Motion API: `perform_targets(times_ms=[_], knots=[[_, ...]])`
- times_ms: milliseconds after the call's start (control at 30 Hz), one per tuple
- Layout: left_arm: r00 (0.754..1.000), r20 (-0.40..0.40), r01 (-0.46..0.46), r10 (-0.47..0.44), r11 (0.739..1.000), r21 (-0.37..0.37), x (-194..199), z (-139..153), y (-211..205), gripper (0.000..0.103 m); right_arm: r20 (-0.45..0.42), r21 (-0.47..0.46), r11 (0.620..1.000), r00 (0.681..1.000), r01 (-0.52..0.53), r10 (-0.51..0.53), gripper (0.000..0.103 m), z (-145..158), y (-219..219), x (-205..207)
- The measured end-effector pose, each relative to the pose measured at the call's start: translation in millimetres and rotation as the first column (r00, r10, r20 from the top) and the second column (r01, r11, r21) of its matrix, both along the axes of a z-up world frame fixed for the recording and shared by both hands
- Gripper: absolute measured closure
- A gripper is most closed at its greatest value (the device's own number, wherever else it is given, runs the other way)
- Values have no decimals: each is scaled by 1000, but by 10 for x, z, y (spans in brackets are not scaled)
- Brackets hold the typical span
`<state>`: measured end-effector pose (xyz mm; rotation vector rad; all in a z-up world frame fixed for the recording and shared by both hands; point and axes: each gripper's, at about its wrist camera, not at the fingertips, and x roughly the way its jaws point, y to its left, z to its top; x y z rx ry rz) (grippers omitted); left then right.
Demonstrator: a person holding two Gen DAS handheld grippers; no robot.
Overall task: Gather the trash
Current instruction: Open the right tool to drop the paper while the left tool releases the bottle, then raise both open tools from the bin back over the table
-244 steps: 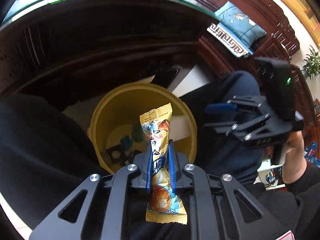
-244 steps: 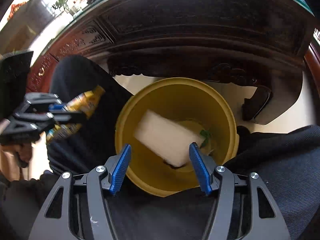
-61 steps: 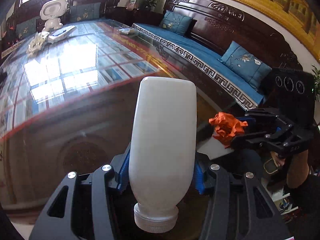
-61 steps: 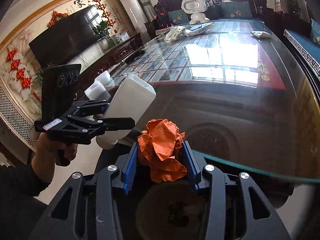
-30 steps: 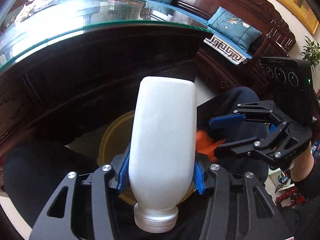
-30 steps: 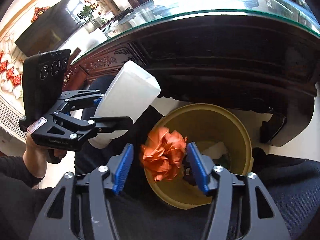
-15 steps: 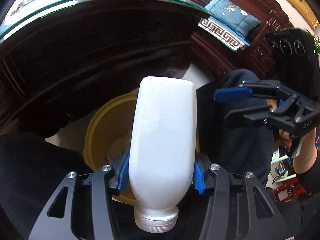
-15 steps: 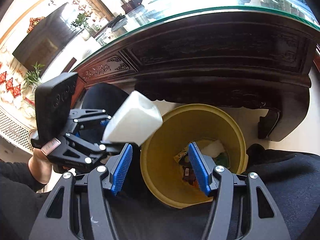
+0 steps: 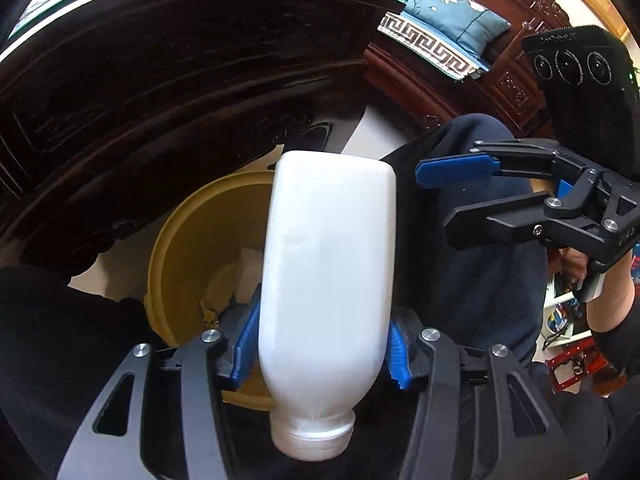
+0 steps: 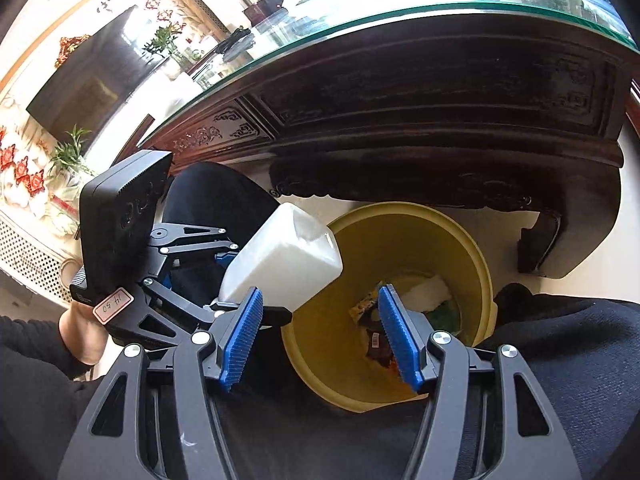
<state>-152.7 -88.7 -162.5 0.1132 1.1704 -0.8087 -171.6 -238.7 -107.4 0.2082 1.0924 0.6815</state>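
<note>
The left gripper point(image 9: 322, 348) is pinching a white plastic bottle point(image 9: 326, 280) between its blue pads point(image 9: 245, 344), and its jaws have just been opening a little, with the bottle between them and the pads touching its sides. The bottle is pointing with its capped neck toward the camera and with its flat bottom away, and it is hanging over the near rim of a yellow bin point(image 9: 188, 248) that is standing on the pale floor below. From the right wrist view the same bottle point(image 10: 286, 260) is tilting over the left edge of the bin point(image 10: 472, 264) — not inside it. The right gripper point(image 10: 320, 336) is standing spread with nothing between its blue pads point(image 10: 400, 336), and it is pointing down over the mouth of the bin. At the bottom of the bin some trash is lying: a white piece point(image 10: 426, 290), a yellow wrapper point(image 10: 366, 304) and something dark, too small to tell. The person's legs in dark trousers point(image 9: 480, 272) are sitting on both sides of the bin. Behind the bin a dark carved wooden table point(image 10: 420, 120) with a glass top is standing. The person's left hand point(image 10: 84, 336) is holding the handle of the left gripper — the black camera box is sitting above it. In the left wrist view the right gripper point(image 9: 448, 194) is hanging to the right of the bottle.
</note>
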Motion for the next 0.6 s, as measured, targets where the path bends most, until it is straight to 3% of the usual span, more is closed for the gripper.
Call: perform_targets(times_ms=[133,600], knots=[[1000,8,5,-5,1000,4,-24,19,-2,37,3,5,1000,1000,0,0,44,-4,-12,5],[999,42,-1,1,1000,-7,-44,122,14,37,10,25,1000,1000,4,-4,44,-7,-57,-16]])
